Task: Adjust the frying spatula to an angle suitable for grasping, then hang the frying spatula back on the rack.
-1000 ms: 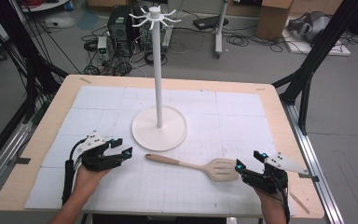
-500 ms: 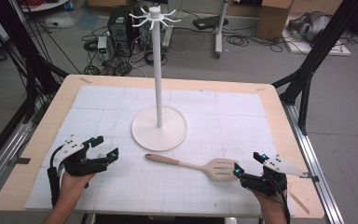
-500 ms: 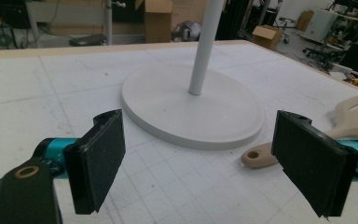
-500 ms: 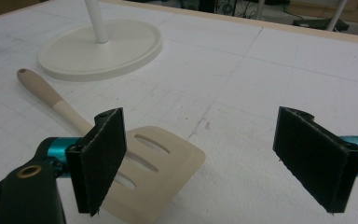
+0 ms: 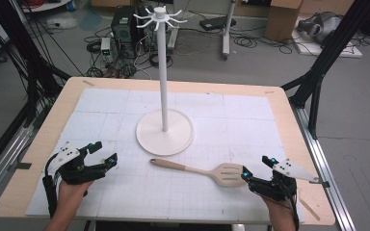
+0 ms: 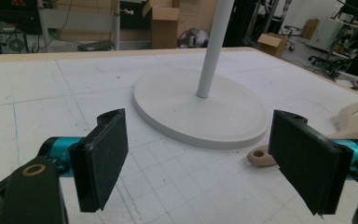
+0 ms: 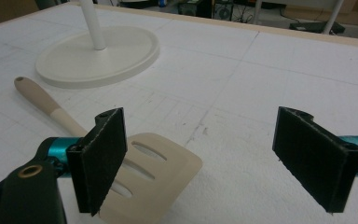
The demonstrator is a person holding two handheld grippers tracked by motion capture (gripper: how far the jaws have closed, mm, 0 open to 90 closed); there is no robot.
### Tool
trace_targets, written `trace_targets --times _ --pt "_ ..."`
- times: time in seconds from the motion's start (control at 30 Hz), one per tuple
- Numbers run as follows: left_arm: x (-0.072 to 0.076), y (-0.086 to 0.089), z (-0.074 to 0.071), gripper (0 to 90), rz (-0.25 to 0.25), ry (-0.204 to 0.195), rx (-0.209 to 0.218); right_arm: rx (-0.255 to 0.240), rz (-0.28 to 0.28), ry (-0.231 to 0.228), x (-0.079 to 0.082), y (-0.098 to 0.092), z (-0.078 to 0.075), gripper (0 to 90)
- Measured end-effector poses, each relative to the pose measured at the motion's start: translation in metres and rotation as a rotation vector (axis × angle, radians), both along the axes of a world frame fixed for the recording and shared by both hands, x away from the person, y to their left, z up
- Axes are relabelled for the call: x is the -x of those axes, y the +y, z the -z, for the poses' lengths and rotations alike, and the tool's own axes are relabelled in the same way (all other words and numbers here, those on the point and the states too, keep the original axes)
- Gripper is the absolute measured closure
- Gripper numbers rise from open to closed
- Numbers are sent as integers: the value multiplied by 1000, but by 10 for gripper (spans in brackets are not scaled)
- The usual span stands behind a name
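**Table inventory: two hand-held grippers, one spatula, one hook stand**

Left gripper (image 5: 105,154): held in the person's left hand (image 5: 70,190) at the near left of the white gridded mat (image 5: 101,110). Jaws spread wide, nothing between them. In the left gripper view its pads (image 6: 103,158) frame the stand's round base (image 6: 200,107) ahead; the spatula's handle tip, with its hanging hole, lies just inside the right-hand jaw.

Right gripper (image 5: 257,169): held at the near right of the mat. Jaws released, gap wide, nothing grasped. In the right gripper view the spatula's slotted blade lies flat on the mat directly under and ahead of the left-hand jaw; whether they touch cannot be told.

Spatula (image 5: 200,170): beige, lying flat between the two grippers, blade toward the right gripper, handle toward the stand.

Stand (image 5: 164,72): white, upright pole on a disc base, hooks at the top (image 5: 159,14), beyond both sets of jaws.

Table (image 5: 284,110): wooden rim around the mat.
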State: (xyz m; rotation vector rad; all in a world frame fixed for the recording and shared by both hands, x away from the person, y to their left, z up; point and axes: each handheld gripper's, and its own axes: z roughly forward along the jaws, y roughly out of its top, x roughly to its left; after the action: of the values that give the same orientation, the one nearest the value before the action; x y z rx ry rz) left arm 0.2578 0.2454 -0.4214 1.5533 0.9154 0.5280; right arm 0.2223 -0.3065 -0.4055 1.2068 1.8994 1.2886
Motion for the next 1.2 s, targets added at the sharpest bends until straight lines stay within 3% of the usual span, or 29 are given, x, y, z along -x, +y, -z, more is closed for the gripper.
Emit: trace_targets --times 0.37,0.53,0.67,0.9,1.2 --pt "-2 1 3 208 12 21 -3 -35 -78 8 -7 14 -7 163" --pt "0 -2 5 210 15 31 -2 -14 -168 19 -17 34 -12 165" --pt "2 -2 4 212 20 27 -13 -13 -241 57 -28 49 -12 208" --pt "1 -4 6 215 27 42 -11 93 -417 109 -47 75 -16 266" --pt "2 -5 7 218 31 48 -13 253 -549 226 -64 97 -4 404"
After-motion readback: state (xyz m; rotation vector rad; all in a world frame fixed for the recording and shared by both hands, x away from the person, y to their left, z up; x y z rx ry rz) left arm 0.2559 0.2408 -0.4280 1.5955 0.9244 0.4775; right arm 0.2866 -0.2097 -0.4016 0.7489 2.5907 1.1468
